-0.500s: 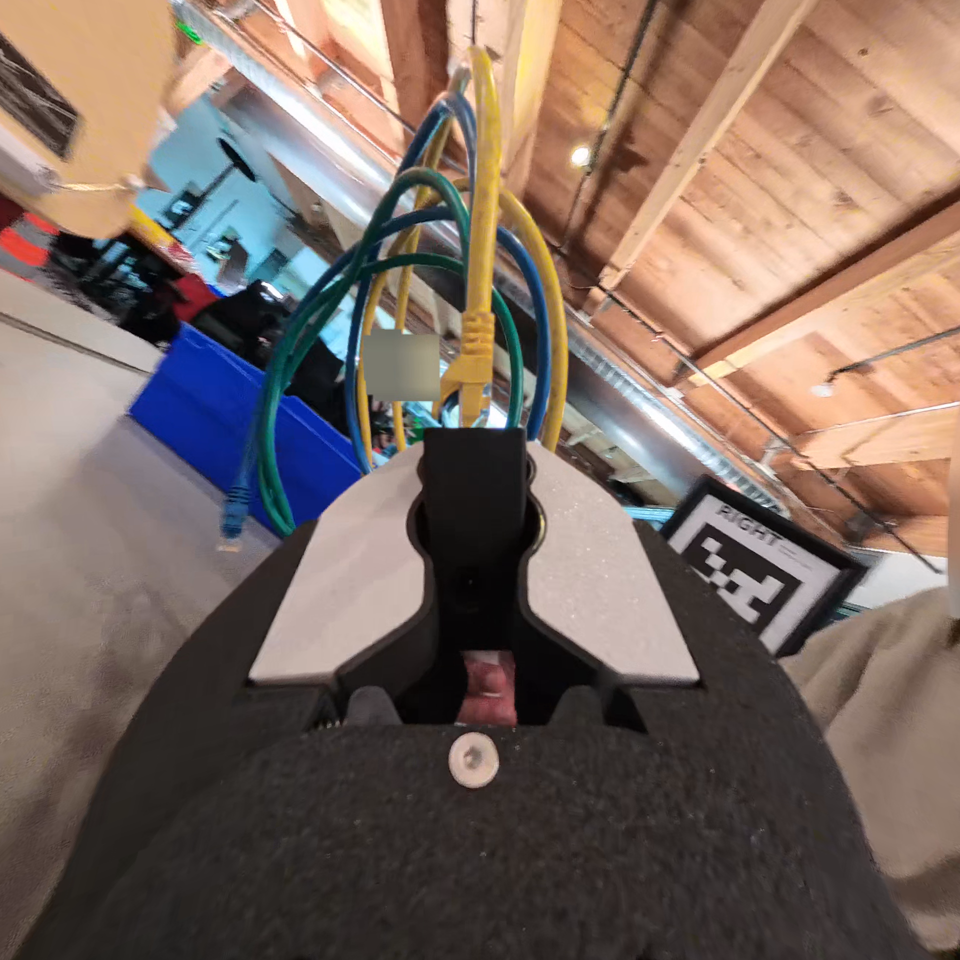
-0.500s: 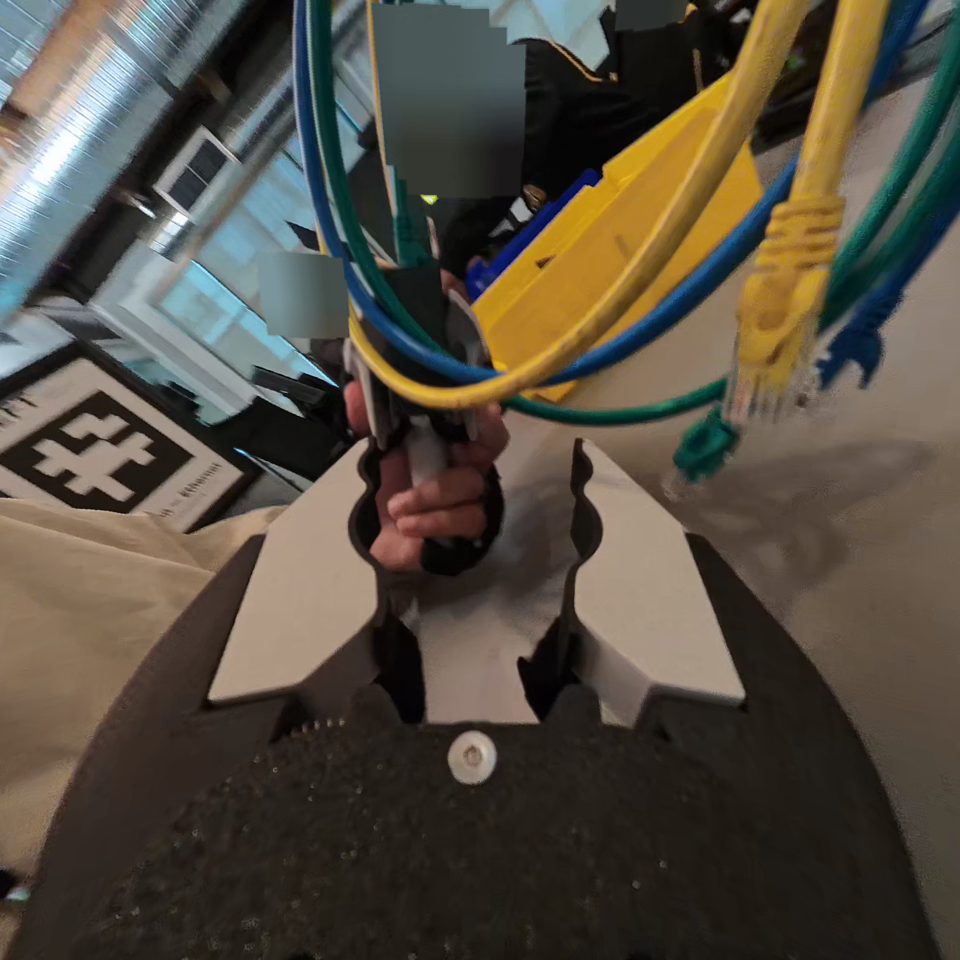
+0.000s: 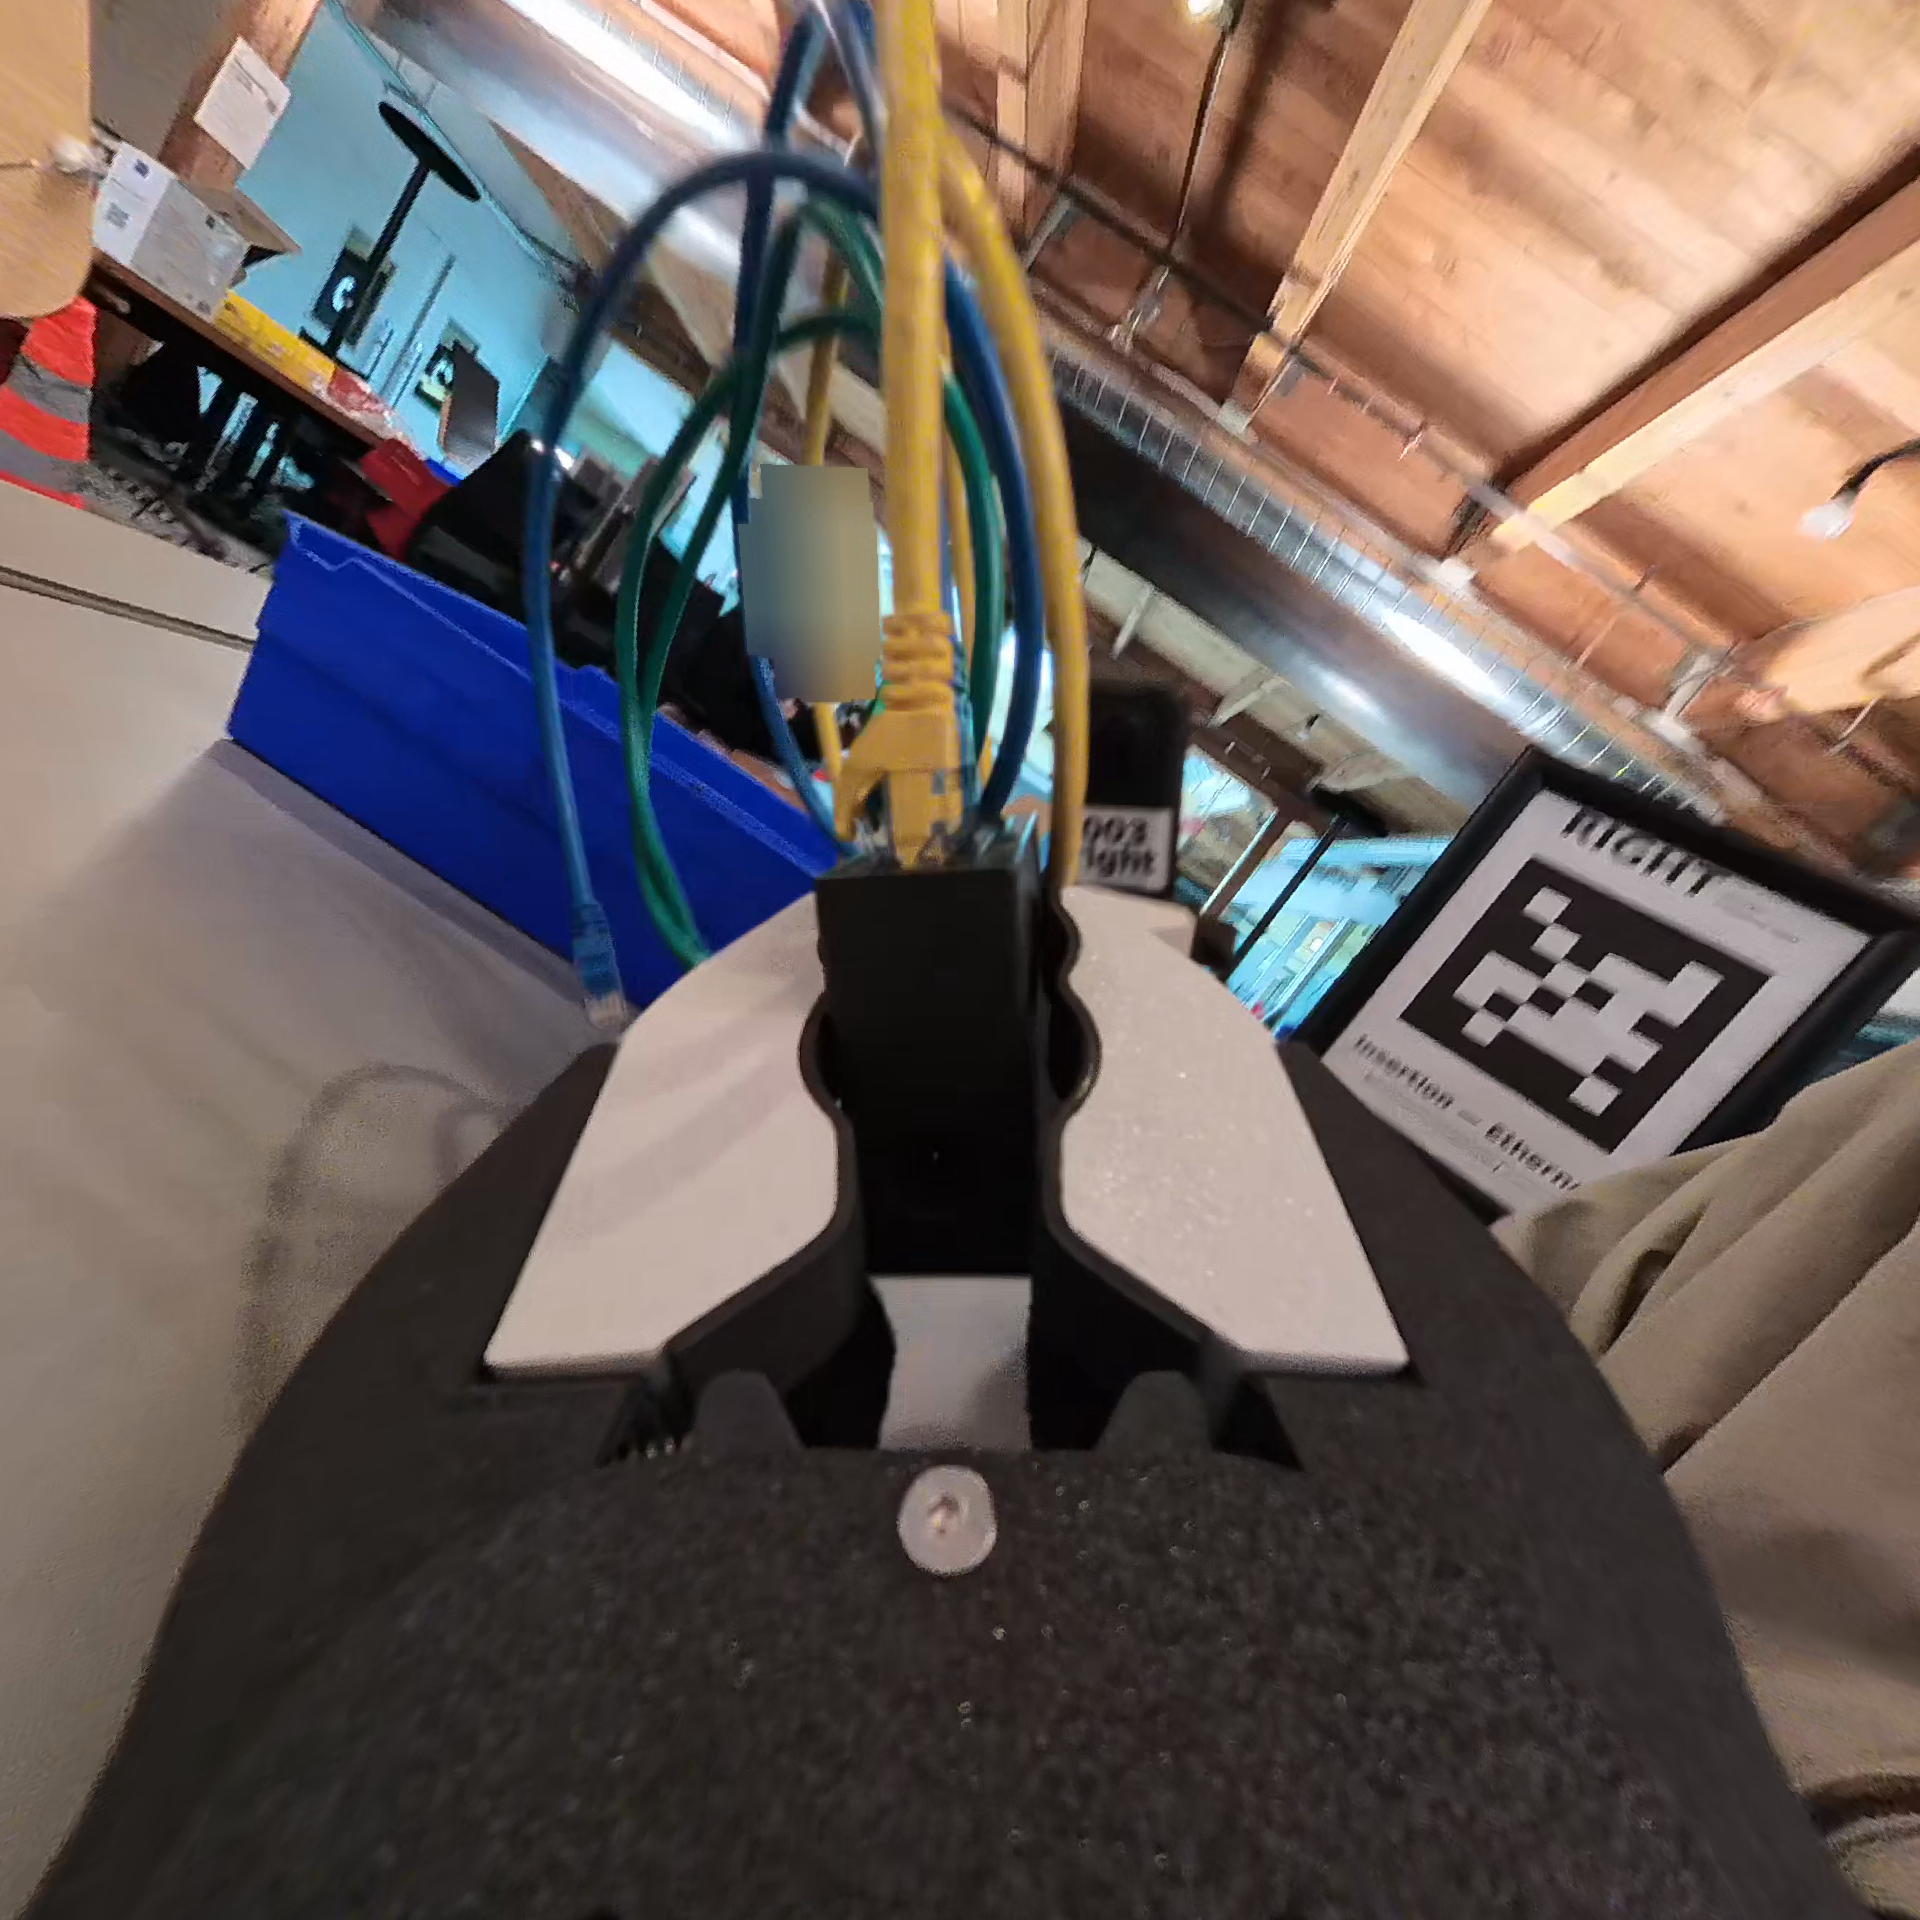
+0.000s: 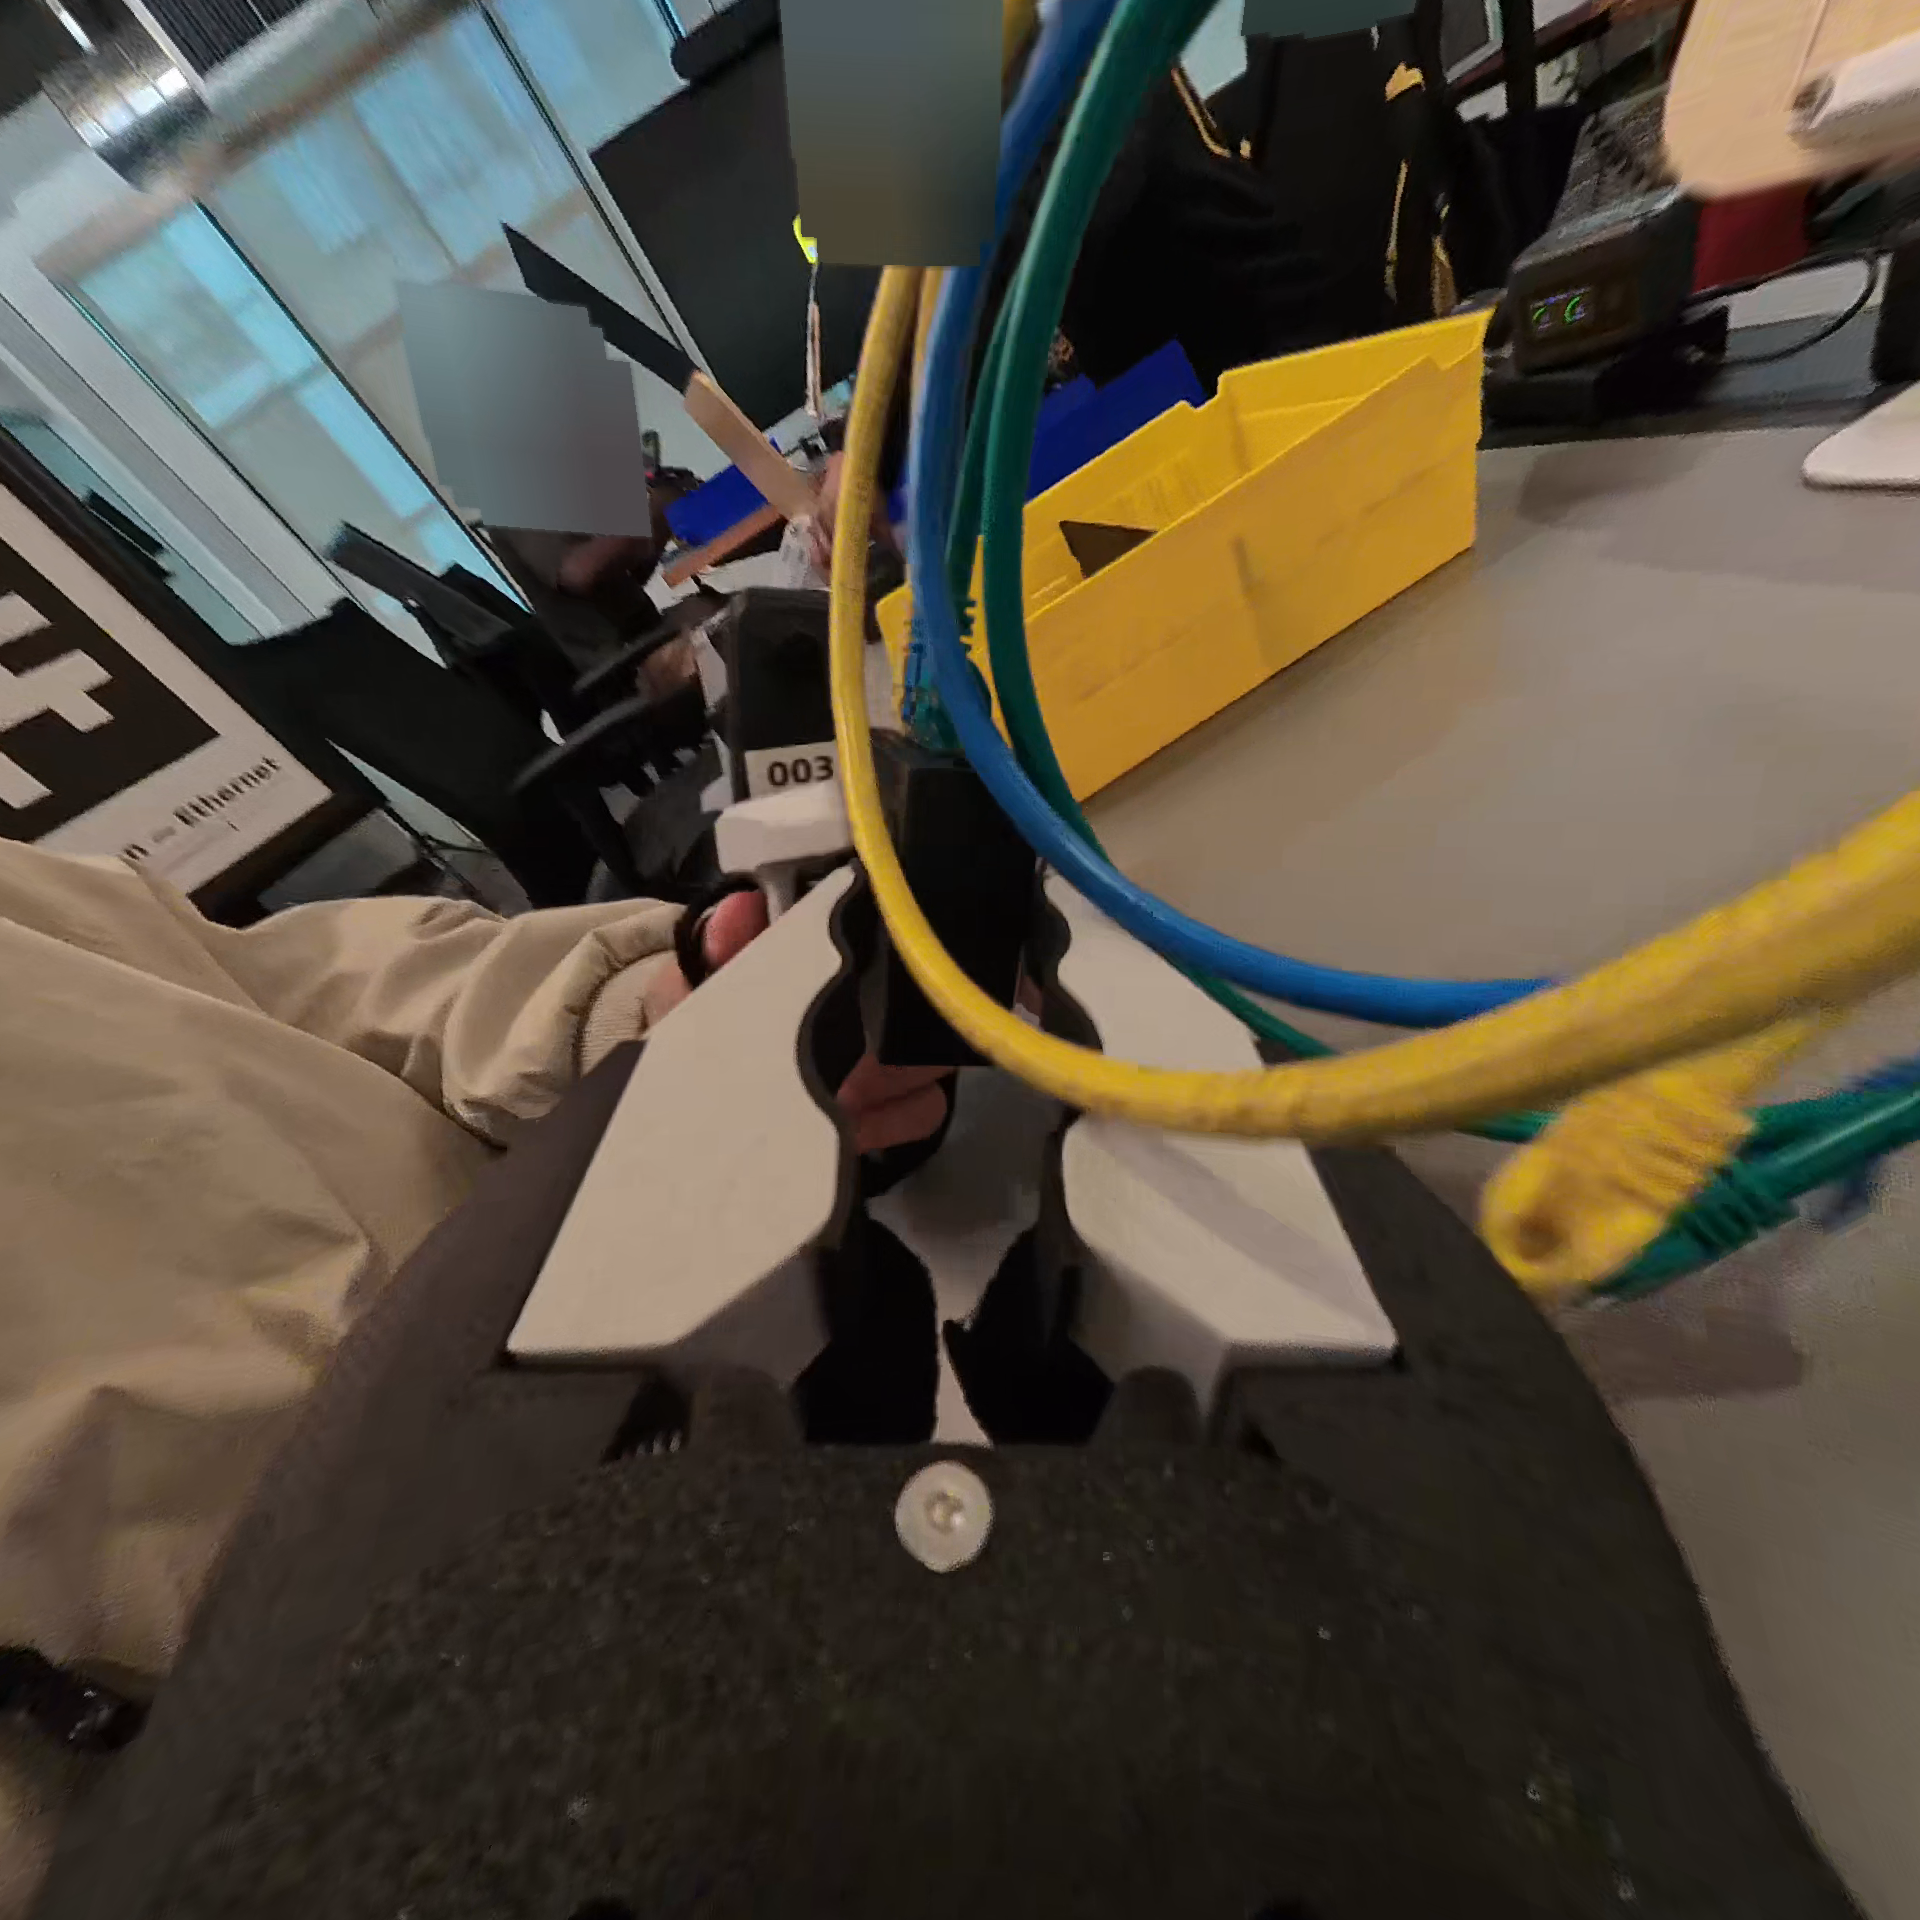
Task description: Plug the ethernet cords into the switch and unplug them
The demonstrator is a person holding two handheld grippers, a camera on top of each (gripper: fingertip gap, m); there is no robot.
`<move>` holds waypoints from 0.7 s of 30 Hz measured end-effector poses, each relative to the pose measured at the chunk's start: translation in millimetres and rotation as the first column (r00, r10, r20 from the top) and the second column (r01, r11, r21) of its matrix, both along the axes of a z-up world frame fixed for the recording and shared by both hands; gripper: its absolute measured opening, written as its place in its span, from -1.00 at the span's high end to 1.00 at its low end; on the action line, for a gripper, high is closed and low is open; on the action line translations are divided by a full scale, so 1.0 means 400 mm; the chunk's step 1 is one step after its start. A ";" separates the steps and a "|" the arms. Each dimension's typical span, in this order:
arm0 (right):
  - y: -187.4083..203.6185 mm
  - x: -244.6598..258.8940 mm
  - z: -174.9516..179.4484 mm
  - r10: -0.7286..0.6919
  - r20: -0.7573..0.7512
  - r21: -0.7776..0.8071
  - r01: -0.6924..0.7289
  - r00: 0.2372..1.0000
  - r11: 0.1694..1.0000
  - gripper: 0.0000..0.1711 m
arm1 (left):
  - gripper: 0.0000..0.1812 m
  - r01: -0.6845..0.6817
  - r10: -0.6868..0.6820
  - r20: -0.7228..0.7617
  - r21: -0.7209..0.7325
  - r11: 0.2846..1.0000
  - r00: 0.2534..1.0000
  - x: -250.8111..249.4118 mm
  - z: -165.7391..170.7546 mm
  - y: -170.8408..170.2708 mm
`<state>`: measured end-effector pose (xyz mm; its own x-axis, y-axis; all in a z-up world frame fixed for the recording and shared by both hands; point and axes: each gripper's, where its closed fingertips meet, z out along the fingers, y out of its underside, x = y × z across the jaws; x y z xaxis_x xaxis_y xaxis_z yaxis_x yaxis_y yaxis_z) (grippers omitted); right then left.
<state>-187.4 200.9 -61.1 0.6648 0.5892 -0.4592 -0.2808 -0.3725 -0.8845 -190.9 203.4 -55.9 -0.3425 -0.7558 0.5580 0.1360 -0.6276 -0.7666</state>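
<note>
Switch (image 3: 935, 1049), black, small: sitting clamped upright between the left tongs (image 3: 940, 971), raised off the grey worktop (image 3: 156, 1039), ports facing away. Blue plug (image 3: 594, 951): dangling free at left. Green cable (image 3: 649, 665): looping beside it. Yellow plug (image 3: 914, 748): seated at, or just touching, the ports; which is unclear. Right tongs (image 4: 951, 966): standing partly open, gripping nothing, cables draping across them, a loose yellow plug (image 4: 1590, 1174) hanging just to their right. Advised: left keeping firm, right closing squarely behind one plug's boot, pushing straight along the port axis, avoiding neighbouring loops.
</note>
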 end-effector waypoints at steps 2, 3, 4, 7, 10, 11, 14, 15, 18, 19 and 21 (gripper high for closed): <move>0.000 0.034 0.031 -0.036 0.055 0.034 0.034 0.998 0.999 0.69 | 0.48 -0.024 0.028 -0.039 0.087 0.996 0.999 -0.001 -0.003 0.001; 0.002 0.058 0.049 -0.060 0.083 0.047 0.056 0.995 0.997 0.70 | 0.39 -0.051 0.059 -0.054 0.138 0.989 0.997 -0.004 -0.004 0.006; 0.005 0.087 0.064 -0.087 0.126 0.058 0.080 0.988 0.995 0.70 | 0.39 -0.079 0.092 -0.062 0.196 0.978 0.994 -0.011 -0.004 0.011; 0.017 0.188 0.130 -0.183 0.265 0.113 0.158 0.947 0.981 0.70 | 0.47 -0.137 0.176 -0.084 0.349 0.927 0.981 -0.042 -0.005 0.020; 0.036 0.305 0.206 -0.291 0.392 0.167 0.244 0.873 0.955 0.70 | 0.54 -0.168 0.237 -0.111 0.433 0.886 0.965 -0.072 -0.014 0.034; 0.043 0.349 0.231 -0.334 0.437 0.186 0.279 0.835 0.942 0.70 | 0.56 -0.175 0.248 -0.110 0.445 0.878 0.963 -0.080 -0.013 0.038; 0.060 0.492 0.284 -0.453 0.561 0.225 0.398 0.693 0.889 0.70 | 0.63 -0.195 0.270 -0.104 0.456 0.868 0.957 -0.093 -0.006 0.054; 0.065 0.539 0.293 -0.487 0.591 0.236 0.439 0.643 0.867 0.70 | 0.63 -0.201 0.276 -0.105 0.455 0.868 0.955 -0.093 -0.006 0.060; 0.086 0.660 0.286 -0.548 0.627 0.237 0.535 0.554 0.811 0.70 | 0.65 -0.194 0.276 -0.119 0.458 0.868 0.954 -0.088 -0.018 0.064; 0.097 0.690 0.272 -0.555 0.624 0.224 0.555 0.550 0.801 0.70 | 0.65 -0.188 0.274 -0.126 0.462 0.867 0.954 -0.084 -0.024 0.063; 0.122 0.749 0.229 -0.565 0.632 0.195 0.597 0.530 0.778 0.70 | 0.67 -0.168 0.262 -0.140 0.472 0.865 0.955 -0.075 -0.034 0.056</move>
